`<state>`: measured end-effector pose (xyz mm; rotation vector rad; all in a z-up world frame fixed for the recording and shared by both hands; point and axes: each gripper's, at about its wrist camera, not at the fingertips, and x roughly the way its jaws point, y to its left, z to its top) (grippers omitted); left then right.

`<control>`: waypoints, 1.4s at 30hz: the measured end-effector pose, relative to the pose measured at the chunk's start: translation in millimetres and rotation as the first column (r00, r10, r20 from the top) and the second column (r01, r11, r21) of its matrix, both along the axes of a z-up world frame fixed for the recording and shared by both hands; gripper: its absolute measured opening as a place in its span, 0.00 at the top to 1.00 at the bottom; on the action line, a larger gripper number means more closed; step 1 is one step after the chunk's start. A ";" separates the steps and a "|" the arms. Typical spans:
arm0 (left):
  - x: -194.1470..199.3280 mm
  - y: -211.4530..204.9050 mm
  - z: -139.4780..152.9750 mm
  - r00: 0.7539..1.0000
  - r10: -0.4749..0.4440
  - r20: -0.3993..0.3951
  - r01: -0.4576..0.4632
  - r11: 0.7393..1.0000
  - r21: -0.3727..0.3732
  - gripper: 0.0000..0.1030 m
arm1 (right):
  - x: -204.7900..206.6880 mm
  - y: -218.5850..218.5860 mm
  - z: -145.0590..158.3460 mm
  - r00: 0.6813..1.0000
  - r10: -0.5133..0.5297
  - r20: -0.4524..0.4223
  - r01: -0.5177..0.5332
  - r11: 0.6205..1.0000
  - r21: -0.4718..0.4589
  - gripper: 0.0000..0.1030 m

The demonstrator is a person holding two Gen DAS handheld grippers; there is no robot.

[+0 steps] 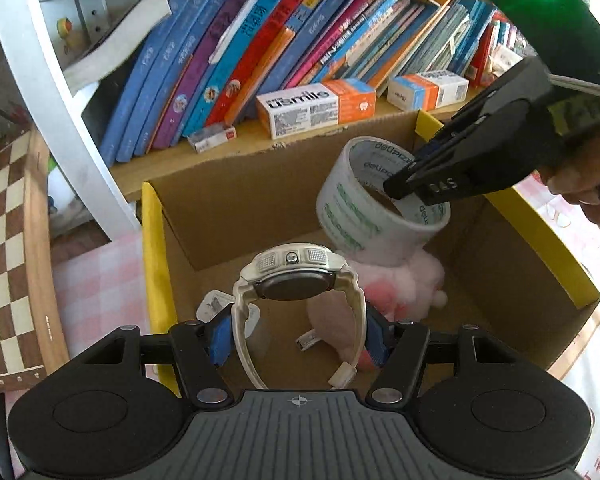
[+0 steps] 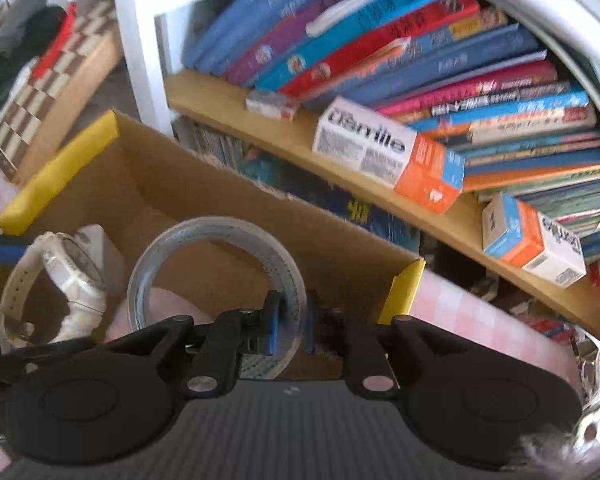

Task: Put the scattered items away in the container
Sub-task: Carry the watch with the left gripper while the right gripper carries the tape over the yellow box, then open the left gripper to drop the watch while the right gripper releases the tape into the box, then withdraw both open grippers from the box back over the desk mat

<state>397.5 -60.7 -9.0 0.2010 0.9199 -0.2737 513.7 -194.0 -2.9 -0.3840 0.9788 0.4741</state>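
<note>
Two handheld black grippers work over an open cardboard box with yellow tape along its top edges, standing on a pink checked cloth in front of a wooden bookshelf.

The left gripper grasps a white wristwatch. Its blue-padded fingers press against the two sides of the closed strap loop, so the watch sits directly between them, upright, with its round dark face tilted up and away from the camera. The watch hangs over the inside of the box. The case looks like hard, ridged plastic; the strap is smooth and rubbery.

The right gripper clamps the wall of a roll of clear packing tape, one finger inside the ring and one outside. The roll is a wide glossy hoop with green lettering and a brown cardboard core. In the left wrist view it hangs tilted inside the box, just above a pink and white plush toy lying on the box floor. A hand holds this gripper's handle.

On the shelf, thin glossy books lean to one side, with small orange and white cartons lying in front of them. A brown and cream chessboard leans at the far left.
</note>
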 end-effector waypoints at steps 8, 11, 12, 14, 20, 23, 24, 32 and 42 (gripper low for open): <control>2.4 -5.9 -5.2 1.000 -0.019 -0.007 0.019 0.999 0.030 0.35 | 3.1 9.9 -6.7 1.000 0.007 0.003 -0.007 0.998 -0.057 0.84; -0.2 -6.5 -0.7 1.000 -0.012 0.021 0.011 0.999 0.046 0.28 | 2.3 9.5 -5.0 1.000 0.003 0.017 -0.002 0.998 -0.070 0.76; -2.0 -6.8 2.2 0.999 -0.015 0.036 0.013 0.999 0.051 0.27 | 1.8 9.0 -4.3 1.000 0.003 0.022 -0.001 0.997 -0.076 0.74; -5.5 -7.4 8.4 0.998 -0.028 0.061 0.025 0.998 0.054 0.26 | 1.2 7.9 -1.9 1.000 0.008 0.026 -0.006 0.996 -0.084 0.70; -20.8 -15.6 21.1 0.990 -0.066 0.121 0.057 0.996 0.074 0.26 | -9.4 6.6 7.8 0.998 0.014 0.054 -0.009 0.995 -0.096 0.55; -29.7 -17.4 25.5 0.987 -0.077 0.142 0.066 0.995 0.076 0.25 | -19.7 6.6 16.9 0.997 0.031 0.076 -0.024 0.995 -0.094 0.42; -33.0 -17.5 27.0 0.986 -0.080 0.148 0.070 0.995 0.074 0.25 | -23.7 7.0 19.4 0.996 0.034 0.084 -0.026 0.995 -0.096 0.42; -60.6 -14.1 38.6 0.976 -0.086 0.199 0.073 0.995 0.072 0.24 | -55.5 10.1 39.6 0.988 0.055 0.143 -0.038 0.992 -0.116 0.36; -99.1 -2.3 54.7 0.967 -0.069 0.244 0.059 0.997 0.049 0.21 | -106.4 6.5 56.5 0.983 0.060 0.174 -0.046 0.996 -0.082 0.24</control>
